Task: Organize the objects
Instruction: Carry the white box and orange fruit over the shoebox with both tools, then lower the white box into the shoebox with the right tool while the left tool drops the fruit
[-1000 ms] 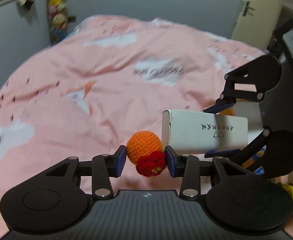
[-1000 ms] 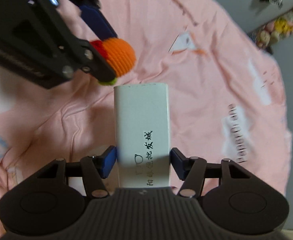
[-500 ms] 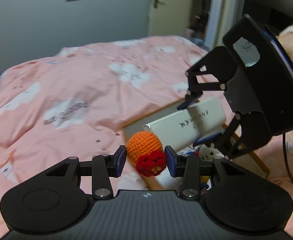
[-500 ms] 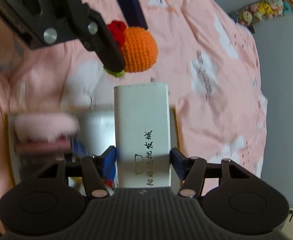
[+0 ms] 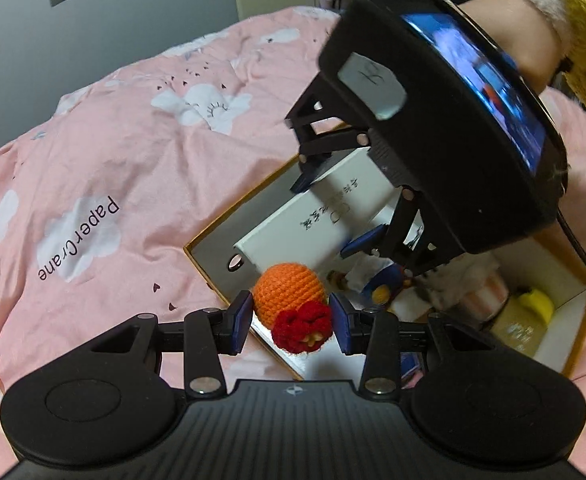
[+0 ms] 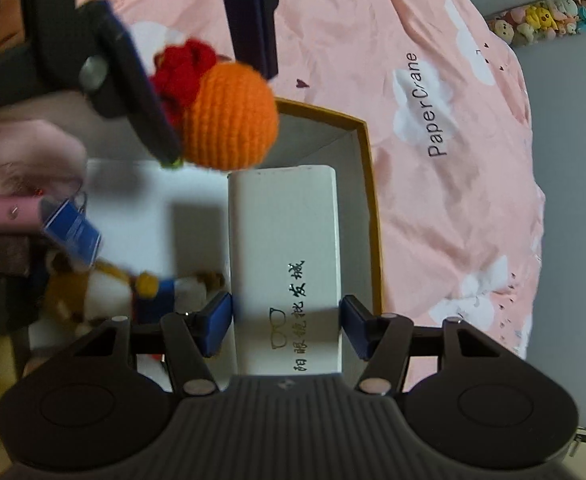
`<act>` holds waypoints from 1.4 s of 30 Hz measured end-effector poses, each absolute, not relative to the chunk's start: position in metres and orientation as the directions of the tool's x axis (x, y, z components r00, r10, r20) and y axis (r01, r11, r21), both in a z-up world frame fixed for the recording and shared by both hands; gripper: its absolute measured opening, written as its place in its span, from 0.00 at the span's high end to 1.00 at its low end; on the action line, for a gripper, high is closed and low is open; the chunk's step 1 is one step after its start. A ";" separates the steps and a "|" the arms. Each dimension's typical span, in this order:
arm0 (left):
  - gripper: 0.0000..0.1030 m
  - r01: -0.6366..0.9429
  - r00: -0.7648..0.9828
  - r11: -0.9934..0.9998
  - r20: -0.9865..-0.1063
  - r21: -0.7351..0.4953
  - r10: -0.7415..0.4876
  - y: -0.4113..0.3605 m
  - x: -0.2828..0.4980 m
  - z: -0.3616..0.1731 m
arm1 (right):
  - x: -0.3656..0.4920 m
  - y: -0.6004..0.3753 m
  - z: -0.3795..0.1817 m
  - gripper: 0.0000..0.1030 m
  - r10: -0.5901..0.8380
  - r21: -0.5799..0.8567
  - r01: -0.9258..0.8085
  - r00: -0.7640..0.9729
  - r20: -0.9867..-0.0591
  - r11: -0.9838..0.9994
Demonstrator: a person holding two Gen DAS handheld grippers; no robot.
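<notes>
- Ball (image 5: 289, 288), soft crochet, squeezable, sits pinched in the left tool (image 5: 291, 322) over the box's (image 6: 367, 184) near edge on the bed (image 5: 125, 168).
- Case (image 6: 285, 264), stiff and light, clamped across its width by the right tool (image 6: 285, 326) above the box's corner.

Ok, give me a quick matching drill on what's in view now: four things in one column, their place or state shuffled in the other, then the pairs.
Things:
1. crochet orange ball
2. white case
3. cardboard box
4. plush toy

Places or states:
A. lying inside the box
B. held in the left gripper
C. open on the pink bedspread
D. held in the right gripper

Pairs: 1-B, 2-D, 3-C, 4-A
</notes>
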State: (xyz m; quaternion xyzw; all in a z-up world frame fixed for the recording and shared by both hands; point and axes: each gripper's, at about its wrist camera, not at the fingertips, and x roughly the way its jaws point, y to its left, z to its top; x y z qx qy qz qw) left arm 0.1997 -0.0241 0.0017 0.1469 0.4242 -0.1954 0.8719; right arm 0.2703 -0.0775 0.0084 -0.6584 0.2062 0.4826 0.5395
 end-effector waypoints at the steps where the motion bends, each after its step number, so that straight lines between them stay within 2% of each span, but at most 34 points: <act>1: 0.54 0.470 0.558 0.878 -0.802 0.093 -0.214 -0.024 0.202 -0.001 | 0.272 -0.075 0.005 0.41 0.249 -0.498 -0.800 0.435 -0.865 -0.334; 15: 0.54 0.522 0.560 0.841 -0.800 0.140 -0.214 -0.025 0.207 -0.015 | 0.280 -0.065 -0.035 0.41 0.265 -0.503 -0.793 0.432 -0.862 -0.343; 27: 0.54 0.521 0.557 0.840 -0.806 0.150 -0.202 -0.029 0.209 -0.016 | 0.274 -0.080 -0.013 0.37 0.292 -0.514 -0.820 0.443 -0.848 -0.252; 31: 0.54 0.537 0.526 0.839 -0.813 0.090 -0.250 -0.037 0.210 -0.014 | 0.270 -0.097 0.014 0.37 0.330 -0.507 -0.856 0.452 -0.829 -0.103; 33: 0.54 0.542 0.501 0.838 -0.824 0.060 -0.265 -0.044 0.212 -0.017 | 0.269 -0.108 0.028 0.33 0.349 -0.492 -0.870 0.464 -0.814 0.009; 38: 0.54 0.576 0.426 0.811 -0.885 0.105 -0.188 -0.068 0.218 -0.039 | 0.249 -0.139 0.045 0.32 0.362 -0.473 -0.848 0.530 -0.767 0.240; 42: 0.54 0.576 0.395 0.811 -0.902 0.096 -0.175 -0.073 0.222 -0.050 | 0.240 -0.150 0.049 0.32 0.360 -0.412 -0.821 0.552 -0.753 0.396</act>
